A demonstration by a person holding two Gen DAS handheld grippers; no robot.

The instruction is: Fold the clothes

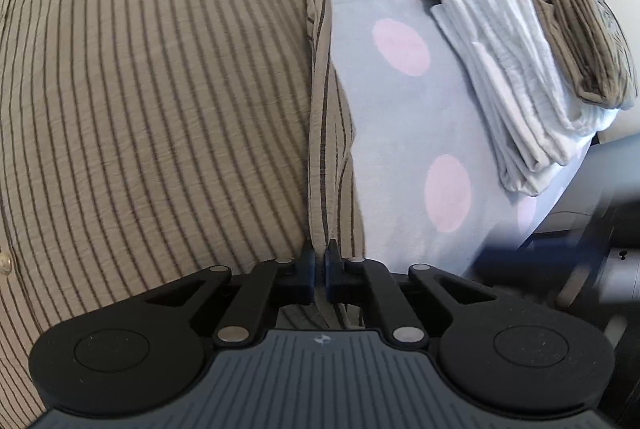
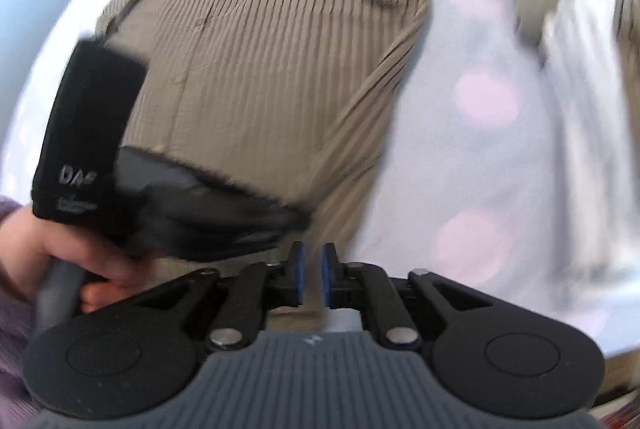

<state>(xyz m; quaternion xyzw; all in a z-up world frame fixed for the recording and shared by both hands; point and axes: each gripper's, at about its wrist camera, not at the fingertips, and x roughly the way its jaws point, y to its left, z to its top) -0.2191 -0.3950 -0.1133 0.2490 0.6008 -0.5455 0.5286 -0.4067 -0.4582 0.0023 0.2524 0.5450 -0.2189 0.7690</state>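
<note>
Left wrist view: left gripper [image 1: 320, 271] clamps the edge fold of the tan dark-striped button shirt [image 1: 160, 89], spread on the blue pink-dotted sheet [image 1: 400, 133]. Right wrist view is blurred: right gripper [image 2: 313, 279] holds nothing, pads slightly apart, shirt hem partly hidden.

place: home, likely a bedroom | surface: pale blue bedsheet [image 1: 404, 133] with pink dots, centre frame | laundry: striped shirt [image 1: 152, 89] spread at left; folded clothes pile [image 1: 516, 77] at upper right
</note>
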